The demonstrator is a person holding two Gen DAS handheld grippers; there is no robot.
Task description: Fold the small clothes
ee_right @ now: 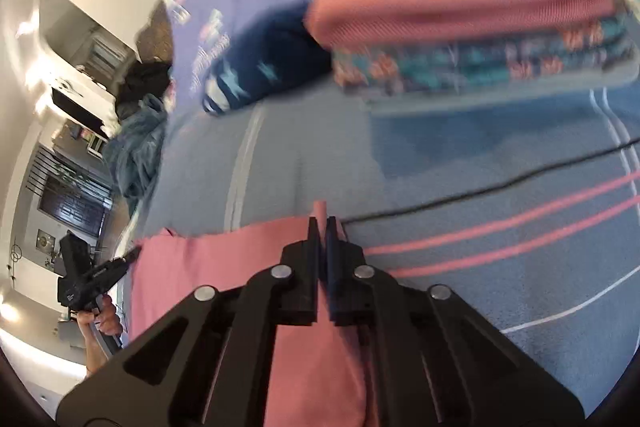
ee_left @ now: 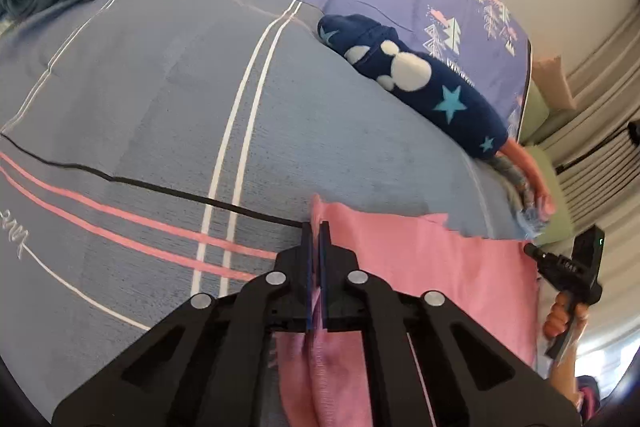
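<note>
Pink cloth [ee_left: 420, 259] — soft, matt knit

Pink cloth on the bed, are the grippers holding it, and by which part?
Yes. The left gripper and the right gripper are each shut on the pink cloth, pinching its far edge at opposite ends.

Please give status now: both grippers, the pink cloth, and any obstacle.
Left gripper shut on pink cloth. Right gripper shut on its other corner. Black cable lies across blanket just ahead.
</note>
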